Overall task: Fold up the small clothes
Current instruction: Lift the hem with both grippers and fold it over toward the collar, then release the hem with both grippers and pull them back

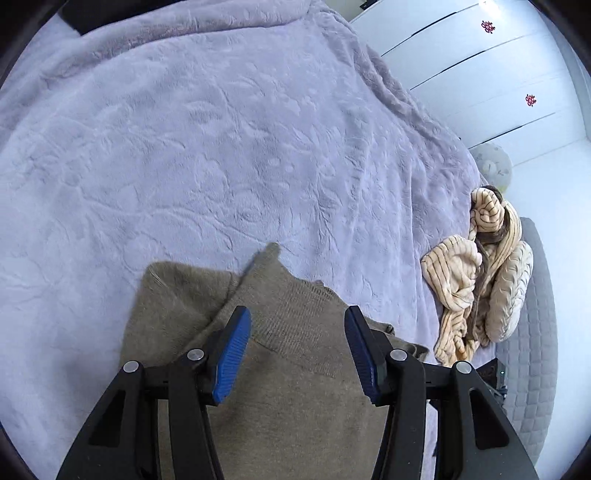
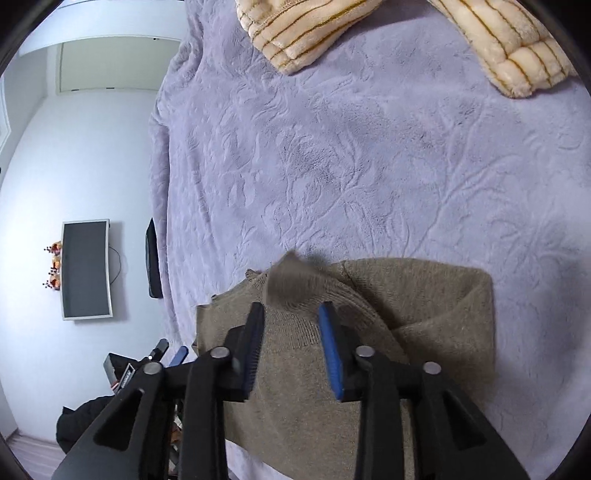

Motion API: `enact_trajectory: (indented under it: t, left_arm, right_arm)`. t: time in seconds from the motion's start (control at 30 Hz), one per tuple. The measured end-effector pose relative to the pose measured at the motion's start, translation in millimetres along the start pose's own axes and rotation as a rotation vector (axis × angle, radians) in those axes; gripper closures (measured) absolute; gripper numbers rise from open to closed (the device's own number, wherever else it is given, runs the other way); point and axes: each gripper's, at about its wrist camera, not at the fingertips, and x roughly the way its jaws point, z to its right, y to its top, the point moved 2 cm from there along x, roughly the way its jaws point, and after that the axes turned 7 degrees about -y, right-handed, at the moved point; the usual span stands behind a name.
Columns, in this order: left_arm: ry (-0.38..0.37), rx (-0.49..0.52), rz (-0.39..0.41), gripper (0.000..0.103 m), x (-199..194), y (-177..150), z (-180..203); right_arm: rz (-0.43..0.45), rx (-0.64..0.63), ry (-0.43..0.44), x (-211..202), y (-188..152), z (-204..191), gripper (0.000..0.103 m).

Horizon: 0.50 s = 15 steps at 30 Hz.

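An olive-brown knit garment [image 1: 295, 387] lies partly folded on a lilac plush bedspread [image 1: 221, 147]. In the left wrist view my left gripper [image 1: 297, 314] hovers over its ribbed edge, jaws apart, with nothing between the blue pads. In the right wrist view the same garment [image 2: 424, 295] lies under my right gripper [image 2: 291, 308]. That gripper is open too. A blurred flap of the knit [image 2: 291, 280] sits just beyond its fingertips, and the pads do not press on it.
A heap of beige striped plush clothes [image 1: 476, 280] lies at the bed's right edge and shows at the top of the right wrist view [image 2: 306, 33]. White wardrobe doors [image 1: 480, 74] stand beyond the bed. A wall screen [image 2: 85, 269] and dark items on the floor [image 2: 85, 417] are off the bed's left side.
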Motion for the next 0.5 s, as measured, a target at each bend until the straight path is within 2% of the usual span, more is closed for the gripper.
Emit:
enact_trajectory:
  t: [0.07, 0.17, 0.27, 0.33, 0.4, 0.5]
  left_arm:
    - [0.075, 0.084, -0.001, 0.049, -9, 0, 6]
    - [0.234, 0.259, -0.052, 0.048, -9, -18, 14]
    - [0.335, 0.377, -0.118, 0.048, 6, -46, 16]
    - [0.386, 0.388, -0.161, 0.048, 22, -63, 10]
    - [0.435, 0.338, -0.178, 0.048, 33, -71, -1]
    - [0.451, 0.247, -0.133, 0.048, 34, -69, -19]
  right_arm:
    - [0.022, -0.04, -0.008, -13, -4, -8, 0.049]
    - [0.043, -0.117, -0.027, -27, -15, -20, 0.05]
    - [-0.005, -0.217, -0.034, -24, -34, -32, 0.055]
    - [-0.057, -0.272, -0.101, -6, -47, -36, 0.055]
    - [-0.081, -0.288, -0.161, 11, -52, -32, 0.055]
    - [-0.074, -0.279, -0.229, 27, -47, -22, 0.056]
